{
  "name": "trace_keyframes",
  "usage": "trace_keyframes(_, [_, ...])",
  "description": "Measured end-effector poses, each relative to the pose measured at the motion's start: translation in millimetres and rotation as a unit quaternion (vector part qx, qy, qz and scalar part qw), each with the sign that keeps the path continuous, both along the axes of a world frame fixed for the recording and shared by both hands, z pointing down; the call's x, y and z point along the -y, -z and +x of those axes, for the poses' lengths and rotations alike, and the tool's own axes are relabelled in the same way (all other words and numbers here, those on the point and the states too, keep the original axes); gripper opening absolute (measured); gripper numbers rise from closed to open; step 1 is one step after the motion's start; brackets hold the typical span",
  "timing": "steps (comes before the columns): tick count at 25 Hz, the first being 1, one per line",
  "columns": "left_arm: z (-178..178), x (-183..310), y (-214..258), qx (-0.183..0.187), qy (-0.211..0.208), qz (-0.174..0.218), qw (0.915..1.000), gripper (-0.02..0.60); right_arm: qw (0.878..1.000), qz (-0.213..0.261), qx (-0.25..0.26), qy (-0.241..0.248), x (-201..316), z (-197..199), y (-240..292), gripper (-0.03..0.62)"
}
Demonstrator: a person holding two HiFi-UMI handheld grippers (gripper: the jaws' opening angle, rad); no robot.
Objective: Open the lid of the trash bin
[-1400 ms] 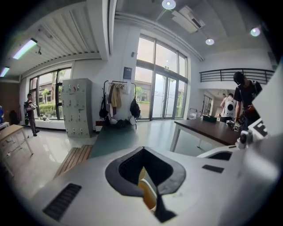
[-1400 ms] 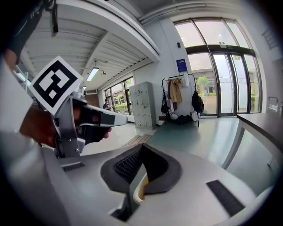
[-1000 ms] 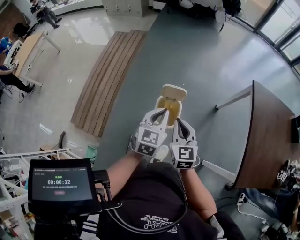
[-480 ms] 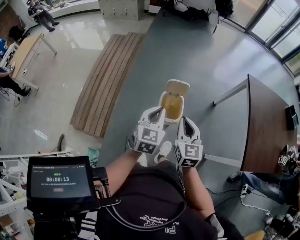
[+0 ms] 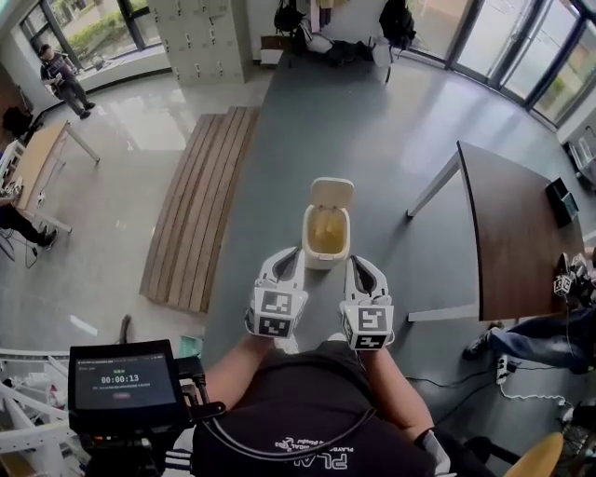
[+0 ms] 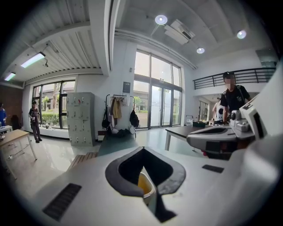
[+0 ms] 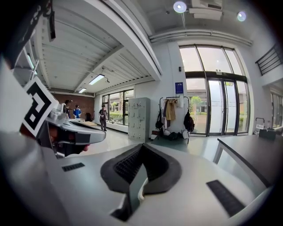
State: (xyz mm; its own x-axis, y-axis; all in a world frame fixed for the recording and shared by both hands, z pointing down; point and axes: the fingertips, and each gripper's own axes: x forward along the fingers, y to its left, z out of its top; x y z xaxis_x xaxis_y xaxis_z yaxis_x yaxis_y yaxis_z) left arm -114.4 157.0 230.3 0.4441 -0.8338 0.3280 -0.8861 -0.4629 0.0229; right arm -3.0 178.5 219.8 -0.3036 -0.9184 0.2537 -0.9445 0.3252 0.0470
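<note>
Item: we record a small cream plastic trash bin (image 5: 327,244) with a yellowish inside, standing upright on the matte grey floor (image 5: 372,121). Its rounded cream lid (image 5: 331,193) is raised, hinged at the far side.

Just on the near side of the bin we hold the left gripper (image 5: 290,252) and the right gripper (image 5: 358,262) side by side, apart from it. Each has its jaws closed together with nothing clamped between them.

Surroundings: to the left we note a slatted wooden platform (image 5: 198,200), with glossy pale tiles (image 5: 112,186) past it. To the right is a dark brown table (image 5: 514,233) on pale legs. At the far wall we list grey lockers (image 5: 194,35), hanging bags (image 5: 397,20) and glass doors (image 5: 507,42). A standing person (image 5: 58,74) is far left.
</note>
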Motion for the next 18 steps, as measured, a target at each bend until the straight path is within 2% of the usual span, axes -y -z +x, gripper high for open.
trace_keyframes(3, [17, -7, 10, -0.001, 0.005, 0.013, 0.9999, 0.0, 1.0, 0.016, 0.002, 0.0, -7, 19, 8, 0.004])
trace_keyframes(8, [29, -20, 37, -0.022, 0.019, 0.043, 0.9987, 0.0, 0.999, 0.046, -0.001, 0.001, -20, 33, 27, 0.004])
trace_keyframes(12, [32, -25, 35, -0.005, 0.038, 0.042, 0.9984, 0.0, 0.999, 0.035, 0.0, -0.001, -28, 52, 20, 0.003])
trace_keyframes(18, [39, -26, 38, -0.003, 0.032, 0.043, 0.9986, 0.0, 0.999, 0.033, -0.004, 0.001, -24, 57, 21, 0.005])
